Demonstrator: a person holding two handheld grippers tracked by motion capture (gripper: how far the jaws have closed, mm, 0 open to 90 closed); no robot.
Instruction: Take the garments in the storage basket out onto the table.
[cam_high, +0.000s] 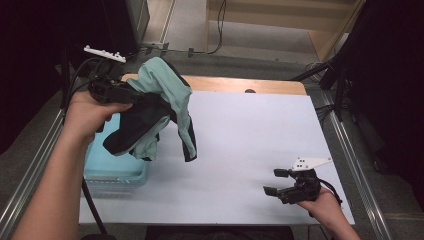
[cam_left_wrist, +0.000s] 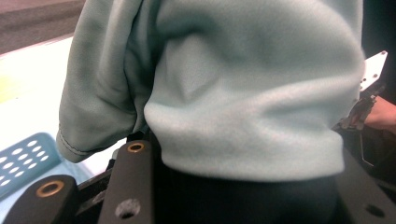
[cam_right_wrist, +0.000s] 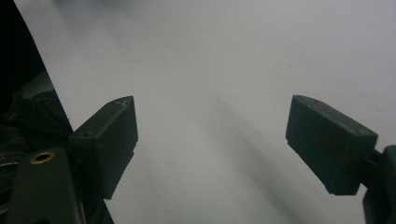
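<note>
A mint-green and black garment (cam_high: 165, 107) hangs in the air over the table's left side, bunched between the jaws of my left gripper (cam_high: 131, 96), which is shut on it. In the left gripper view the green fabric (cam_left_wrist: 243, 88) drapes over the jaws and its black part fills the gap between them. My right gripper (cam_high: 275, 182) rests low near the table's front right corner, jaws wide apart. The right gripper view has its fingertips (cam_right_wrist: 109, 140) over bare white table (cam_right_wrist: 210, 70) with nothing between them.
A light blue perforated basket (cam_high: 112, 170) stands at the table's left edge, under the hanging garment. The white tabletop (cam_high: 250, 140) has a wooden strip along its far edge. Metal rails run along both sides, and dark equipment and cables stand beyond.
</note>
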